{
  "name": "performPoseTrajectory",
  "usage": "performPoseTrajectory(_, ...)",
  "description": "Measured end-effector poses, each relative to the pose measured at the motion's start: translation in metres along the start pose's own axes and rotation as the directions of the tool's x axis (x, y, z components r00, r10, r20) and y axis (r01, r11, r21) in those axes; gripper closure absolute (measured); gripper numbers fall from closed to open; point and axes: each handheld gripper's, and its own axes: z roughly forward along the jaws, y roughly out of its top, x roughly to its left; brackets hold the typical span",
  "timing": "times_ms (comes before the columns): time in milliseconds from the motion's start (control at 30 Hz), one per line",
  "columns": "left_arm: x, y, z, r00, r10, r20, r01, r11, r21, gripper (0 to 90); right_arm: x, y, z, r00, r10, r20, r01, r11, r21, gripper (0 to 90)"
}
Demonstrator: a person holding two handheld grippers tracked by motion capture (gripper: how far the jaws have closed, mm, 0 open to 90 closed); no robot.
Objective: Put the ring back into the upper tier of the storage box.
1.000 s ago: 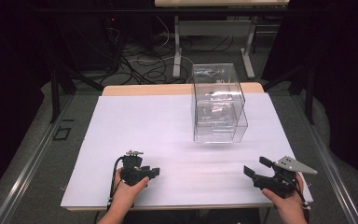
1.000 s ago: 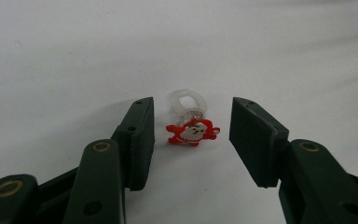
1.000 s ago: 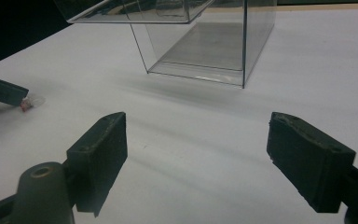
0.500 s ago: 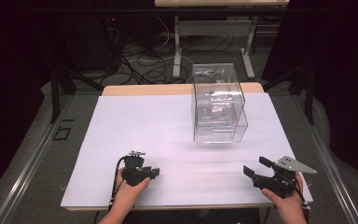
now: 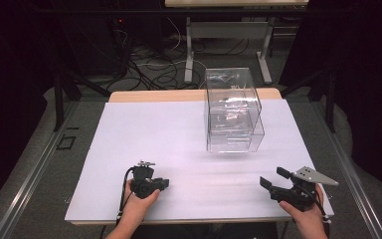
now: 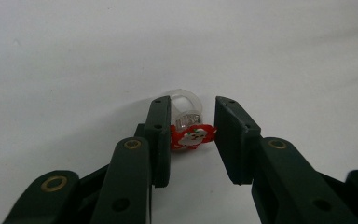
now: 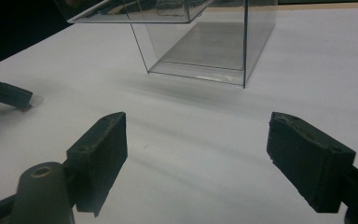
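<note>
Closing left claw [image 6: 192, 135] now seemingly grasping toy ring [image 6: 188, 127], right claw [image 7: 196, 158] released, hands unmoved.

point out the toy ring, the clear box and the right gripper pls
toy ring [image 6: 189, 134]: left gripper view, on its red and white top, between the jaws.
clear box [image 5: 231, 112]: high view, on its front wall.
right gripper [image 7: 196, 161]: right gripper view, midway between its open jaws.
</note>
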Motion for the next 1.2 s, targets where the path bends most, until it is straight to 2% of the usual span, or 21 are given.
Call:
performPoseTrajectory(167,0.0005,-0.0001,0.0001,1.0,-0.003,0.003,0.003,1.0,-0.001,68.9,0.0,-0.0001,0.0002,1.0,0.003,0.0,-0.003,1.0,-0.004,19.8)
performPoseTrajectory(200,0.0013,0.0002,-0.0004,0.9999,-0.002,0.014,0.002,1.0,0.007,69.1,0.0003,-0.0001,0.0005,1.0,0.007,0.003,-0.007,1.0,-0.008,19.8)
performPoseTrajectory(800,0.002,0.0003,0.0,0.9999,-0.006,0.013,0.006,1.0,0.0,70.1,0.0,-0.0004,0.0006,1.0,0.009,-0.001,-0.009,1.0,-0.014,19.8)
performPoseTrajectory(1133,0.0046,0.0009,-0.0015,0.9989,-0.023,0.041,0.023,0.9996,0.017,70.2,-0.0003,-0.0003,-0.0001,0.9999,0.015,-0.002,-0.015,1.0,-0.013,19.8)
performPoseTrajectory(1200,0.005,0.0008,-0.0014,0.9986,-0.027,0.046,0.026,0.9996,0.007,70.2,-0.0012,-0.0003,0.0,1.0,0.007,-0.005,-0.007,1.0,-0.018,19.8)
